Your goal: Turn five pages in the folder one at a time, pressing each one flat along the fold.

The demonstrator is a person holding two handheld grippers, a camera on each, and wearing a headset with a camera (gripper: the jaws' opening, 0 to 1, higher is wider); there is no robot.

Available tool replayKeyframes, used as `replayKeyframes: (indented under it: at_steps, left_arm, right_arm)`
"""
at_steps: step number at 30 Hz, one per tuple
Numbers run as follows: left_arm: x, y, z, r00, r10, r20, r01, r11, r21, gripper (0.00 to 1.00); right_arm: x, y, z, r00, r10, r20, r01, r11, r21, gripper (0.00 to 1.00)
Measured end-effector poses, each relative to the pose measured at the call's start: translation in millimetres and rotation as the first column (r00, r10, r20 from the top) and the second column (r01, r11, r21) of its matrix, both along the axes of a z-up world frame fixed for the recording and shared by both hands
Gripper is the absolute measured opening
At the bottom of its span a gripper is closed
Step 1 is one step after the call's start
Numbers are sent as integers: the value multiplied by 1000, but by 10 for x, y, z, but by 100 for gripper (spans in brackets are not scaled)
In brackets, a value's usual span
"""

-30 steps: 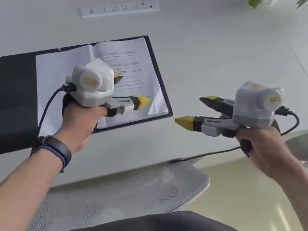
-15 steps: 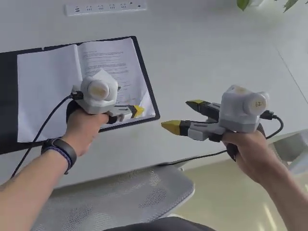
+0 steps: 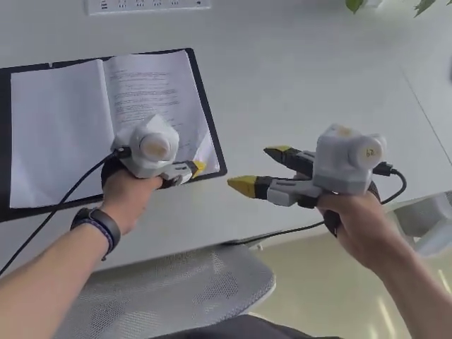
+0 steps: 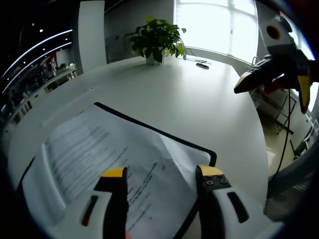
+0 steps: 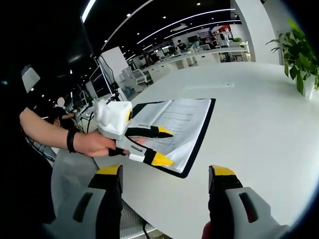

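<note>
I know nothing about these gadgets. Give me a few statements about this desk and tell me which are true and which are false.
1. The folder lies open on the table. True.
2. The right gripper is clamped on a page. False: its jaws are open, it holds nothing, and it hangs apart from the folder, out past the table's near edge.
3. The left gripper has its jaws open over the near outer corner of the printed page. True.
4. The potted plant stands on the folder. False: it stands on the table, far from the folder.
</note>
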State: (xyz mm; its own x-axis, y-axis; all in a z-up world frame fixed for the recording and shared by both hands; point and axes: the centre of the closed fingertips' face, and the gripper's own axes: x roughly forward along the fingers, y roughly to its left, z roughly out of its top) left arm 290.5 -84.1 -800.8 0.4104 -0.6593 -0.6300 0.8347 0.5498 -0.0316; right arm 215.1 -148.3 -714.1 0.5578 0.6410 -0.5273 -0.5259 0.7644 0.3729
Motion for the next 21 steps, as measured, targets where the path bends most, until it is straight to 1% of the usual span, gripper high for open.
replayKeyframes:
  at_steps: [3,6,10,12,13,17,21]
  left_arm:
    - [32,6,-7,1000,-2,8,2,1000,0,55]
    - [34,9,-8,1000,-5,15,5,1000,-2,54]
    - [57,30,-2,1000,-3,11,3,1000,-12,51]
    - [66,31,4,1000,-1,3,1,1000,-16,50]
    - [90,31,-7,1000,-3,1,3,1000,-16,50]
    - [82,32,0,1000,-2,-7,2,1000,-22,49]
    - [84,37,8,1000,1,-15,-2,1000,-28,48]
  right_arm:
    - [20,-2,5,1000,6,3,-6,1000,1,69]
    - [45,-11,-25,1000,8,-1,-8,1000,-1,69]
    - [47,-7,-53,1000,18,-4,-18,1000,-2,69]
    - [44,-3,-58,1000,21,-6,-21,1000,-1,69]
    - [45,-4,-70,1000,21,-7,-21,1000,-1,69]
    - [46,12,-101,1000,24,-11,-24,1000,4,69]
    - [103,44,-139,999,32,-11,-32,999,13,69]
